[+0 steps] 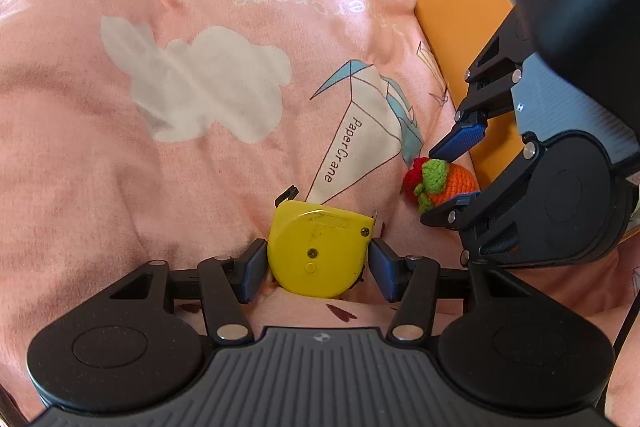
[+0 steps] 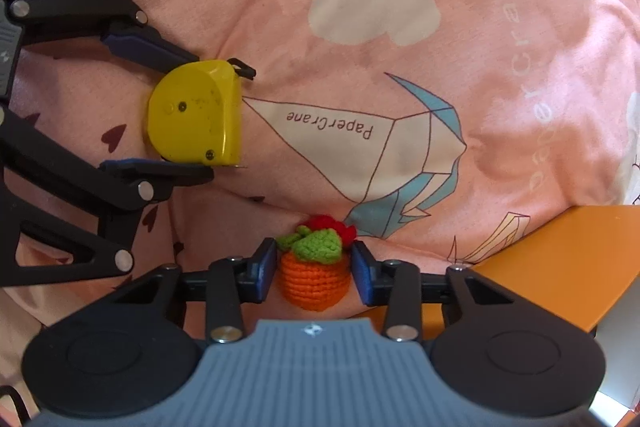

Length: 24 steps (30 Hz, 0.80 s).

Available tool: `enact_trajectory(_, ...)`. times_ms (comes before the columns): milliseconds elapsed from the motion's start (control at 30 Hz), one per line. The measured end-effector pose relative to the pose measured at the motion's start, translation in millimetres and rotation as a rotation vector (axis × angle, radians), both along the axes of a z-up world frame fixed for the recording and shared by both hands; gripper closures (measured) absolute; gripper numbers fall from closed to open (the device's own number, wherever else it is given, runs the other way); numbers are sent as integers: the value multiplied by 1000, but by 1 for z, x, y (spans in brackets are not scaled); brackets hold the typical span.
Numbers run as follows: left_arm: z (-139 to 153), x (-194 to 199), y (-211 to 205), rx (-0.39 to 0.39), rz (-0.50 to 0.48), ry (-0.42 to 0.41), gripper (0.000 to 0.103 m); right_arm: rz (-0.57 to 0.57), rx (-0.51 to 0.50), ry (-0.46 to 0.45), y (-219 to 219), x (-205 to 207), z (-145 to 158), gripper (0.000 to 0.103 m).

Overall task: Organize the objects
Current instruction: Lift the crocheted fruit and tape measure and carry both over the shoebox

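A yellow tape measure (image 1: 316, 251) (image 2: 192, 115) lies on the pink bedding (image 1: 160, 187), and my left gripper (image 1: 318, 267) (image 2: 202, 115) is shut on it, one blue pad against each flat edge. Just to its right sits a small crochet toy (image 1: 452, 183) (image 2: 314, 283) with an orange body, green leaves and a red top. It rests on the bedding. My right gripper (image 2: 314, 271) (image 1: 430, 185) points straight down over it, and its blue pads lie against the orange body's two sides.
An orange box (image 1: 452, 11) (image 2: 560, 267) stands right beside the crochet toy, with its side wall against the bedding. The pink cover (image 2: 400, 67) is soft and wrinkled, printed with white shapes and a paper crane. The two grippers are close together.
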<state>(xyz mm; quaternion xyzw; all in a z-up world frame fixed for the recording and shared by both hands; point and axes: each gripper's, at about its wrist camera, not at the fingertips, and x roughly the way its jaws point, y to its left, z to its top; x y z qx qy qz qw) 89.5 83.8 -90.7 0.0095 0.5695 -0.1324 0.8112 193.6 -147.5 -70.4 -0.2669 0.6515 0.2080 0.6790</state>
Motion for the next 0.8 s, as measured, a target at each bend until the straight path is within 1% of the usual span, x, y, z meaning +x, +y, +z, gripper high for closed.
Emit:
enact_trajectory(133, 4, 2, 0, -27, 12, -19, 40, -18, 40, -59, -4, -9, 19, 61)
enact_trajectory(267, 18, 1, -1, -41, 20, -61, 40, -39, 79, -148, -12, -22, 46, 61)
enact_trajectory(500, 50, 6, -7, -83, 42, -166, 40, -96, 132, -313, -33, -37, 95, 61)
enact_trajectory(633, 71, 13, -19, -107, 47, -223, 40, -156, 136, -421, -50, -43, 115, 61)
enact_trajectory(733, 84, 20, -31, -123, 36, -256, 40, -218, 163, -470, -70, -49, 128, 61)
enact_trajectory(800, 91, 25, -41, -158, 25, -263, 40, -262, 154, -489, -83, -53, 137, 61)
